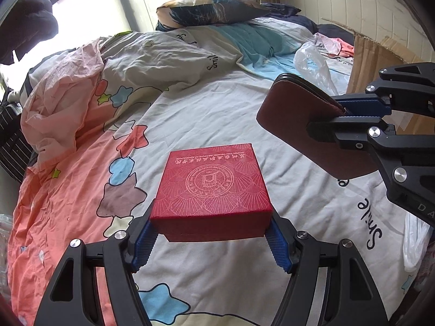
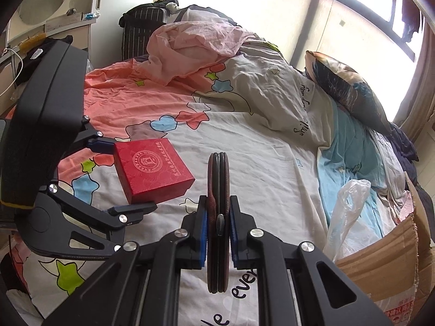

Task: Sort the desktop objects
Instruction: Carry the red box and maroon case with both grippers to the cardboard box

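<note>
Left wrist view first: we see the left gripper [image 1: 210, 240] pinching a red box [image 1: 214, 184] by its two sides, the blue pads [image 1: 144, 240] pressed against the near end of the box's lower half. The box has a square lid with a pale circular seal and a line of script printed on it (the lettering is too small for us to read). It is lifted clear of the bed cover [image 1: 223, 119] below, with nothing between it and the cloth.

To the right in this view, the right gripper [image 1: 343, 114] comes in from the side, its fingers nearly together on a flat dark brown wallet [image 1: 293, 114], which hangs in the air above the cover.

From the right wrist view, we look along that wallet edge-on: it stands upright between the blue pads [image 2: 202, 233], which press on its two faces, and several stacked layers show along its rim. The left gripper and its red box sit off to the left here, well apart from the wallet.

The cover is white and pink with coloured star shapes and the word "Smile". Around it we see a crumpled pink sheet [image 1: 62, 97], a patterned pillow [image 1: 212, 9] by the window, a clear plastic bag [image 2: 345, 212], and a cardboard box [image 2: 386, 266] at the bed's right side.
</note>
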